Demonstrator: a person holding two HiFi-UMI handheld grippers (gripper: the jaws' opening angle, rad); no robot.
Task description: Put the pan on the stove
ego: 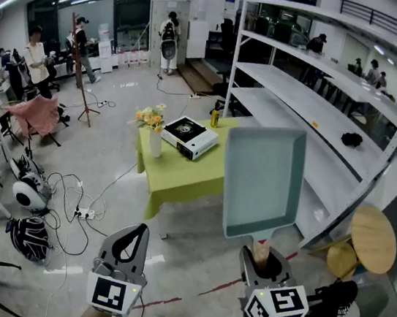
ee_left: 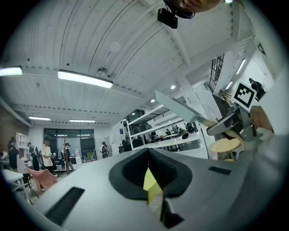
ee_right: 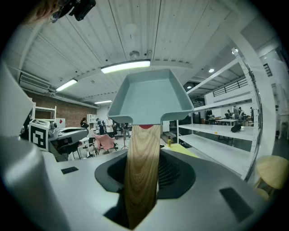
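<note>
The pale blue-grey rectangular pan (ego: 261, 182) is up in the air, clamped by its wooden handle in the right gripper (ego: 262, 255) — well apart from the black-and-white portable stove (ego: 189, 137) on the green tabletop (ego: 188, 178). The left gripper (ego: 139, 232) is closed on nothing. Picking up looks done — carrying and setting down are left.

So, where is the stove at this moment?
In the head view the stove sits on the green table, just right of the vase of flowers and left of the pan.
</note>
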